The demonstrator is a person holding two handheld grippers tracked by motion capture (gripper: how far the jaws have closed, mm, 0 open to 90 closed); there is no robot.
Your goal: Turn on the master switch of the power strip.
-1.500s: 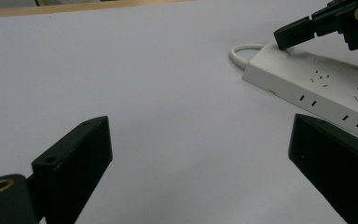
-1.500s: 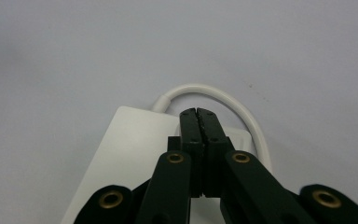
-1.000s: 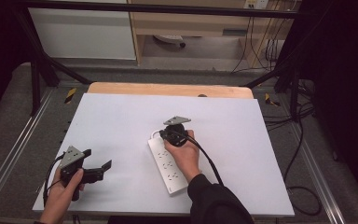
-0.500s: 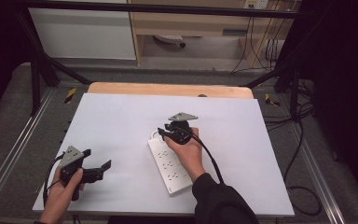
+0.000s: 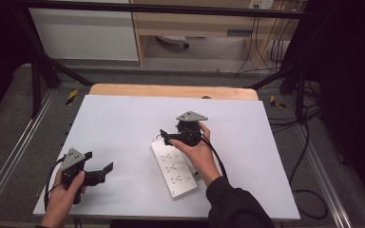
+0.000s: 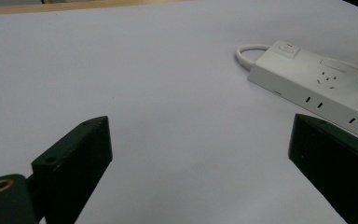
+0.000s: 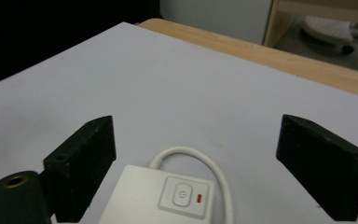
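The white table (image 5: pixel 123 128) carries a white strip (image 5: pixel 175 171) lying a little right of its middle, its switch end pointing away from the person and a short white cord (image 7: pixel 200 156) looping off that end. The right gripper (image 5: pixel 167 137) hangs just over the strip's switch end, fingers spread wide with the switch (image 7: pixel 184 195) between them. The left gripper (image 5: pixel 100 166) sits well to the strip's left near the table's front edge — fingers wide, holding nothing.
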